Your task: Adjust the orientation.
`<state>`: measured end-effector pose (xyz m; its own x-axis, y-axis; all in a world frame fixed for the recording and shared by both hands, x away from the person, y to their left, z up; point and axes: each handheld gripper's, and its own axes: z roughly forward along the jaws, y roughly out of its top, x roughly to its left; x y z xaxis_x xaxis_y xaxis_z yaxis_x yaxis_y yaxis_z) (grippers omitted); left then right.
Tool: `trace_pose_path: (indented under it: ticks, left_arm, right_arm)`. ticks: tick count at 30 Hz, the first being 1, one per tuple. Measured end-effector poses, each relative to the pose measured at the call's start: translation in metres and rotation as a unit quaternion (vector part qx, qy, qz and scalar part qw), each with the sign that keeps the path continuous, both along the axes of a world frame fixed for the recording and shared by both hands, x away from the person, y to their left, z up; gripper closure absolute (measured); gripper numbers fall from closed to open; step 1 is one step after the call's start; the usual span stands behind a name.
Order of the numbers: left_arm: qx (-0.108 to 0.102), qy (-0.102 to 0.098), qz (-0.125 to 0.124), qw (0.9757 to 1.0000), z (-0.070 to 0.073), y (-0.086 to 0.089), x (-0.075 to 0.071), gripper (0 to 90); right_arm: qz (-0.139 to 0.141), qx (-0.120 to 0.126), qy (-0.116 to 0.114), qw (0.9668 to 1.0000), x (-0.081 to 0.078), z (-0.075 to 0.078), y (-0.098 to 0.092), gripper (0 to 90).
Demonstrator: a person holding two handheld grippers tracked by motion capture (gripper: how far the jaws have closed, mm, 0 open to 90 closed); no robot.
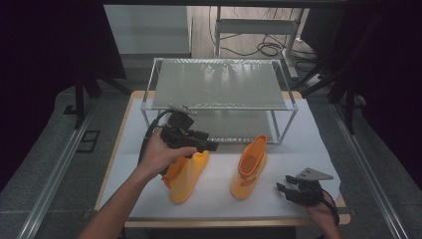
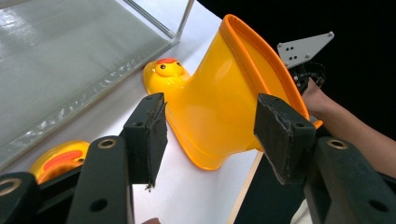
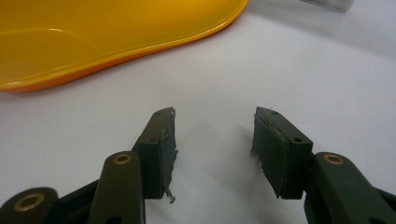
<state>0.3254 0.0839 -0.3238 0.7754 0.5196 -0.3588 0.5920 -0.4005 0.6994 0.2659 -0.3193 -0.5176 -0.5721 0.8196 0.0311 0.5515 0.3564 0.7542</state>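
Note:
Two yellow rubber boots stand on the white table (image 1: 308,144). My left gripper (image 1: 211,147) hovers over the top of the left boot (image 1: 186,177) and points right toward the right boot (image 1: 249,172). In the left gripper view its jaws (image 2: 208,105) stand wide open, framing the right boot (image 2: 219,102) with a duck face on its toe; the pads press on nothing. The left boot's toe (image 2: 58,158) peeks out below. My right gripper (image 1: 281,188) rests low near the front right edge, open (image 3: 212,114) over bare table, with the right boot (image 3: 93,37) just ahead.
A clear two-tier rack (image 1: 219,84) stands at the back of the table, right behind the boots; its lower shelf (image 2: 56,56) lies close beside the left gripper. The table's front edge runs just below the right hand. Cables lie on the floor beyond.

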Motion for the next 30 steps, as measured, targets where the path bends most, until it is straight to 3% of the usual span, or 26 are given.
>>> trace_pose_path:
  ticks: [23, 30]
  left_arm:
    - [0.030, 0.031, -0.028, 0.9987, -0.003, -0.042, 0.012, 44.1]
    - [0.052, 0.040, -0.033, 0.9973, -0.003, -0.066, 0.015, 43.9]
  right_arm:
    - [0.000, -0.001, -0.001, 1.0000, 0.000, 0.000, 0.000, 49.1]
    - [-0.001, -0.001, 0.000, 1.0000, 0.000, 0.000, 0.000, 49.1]
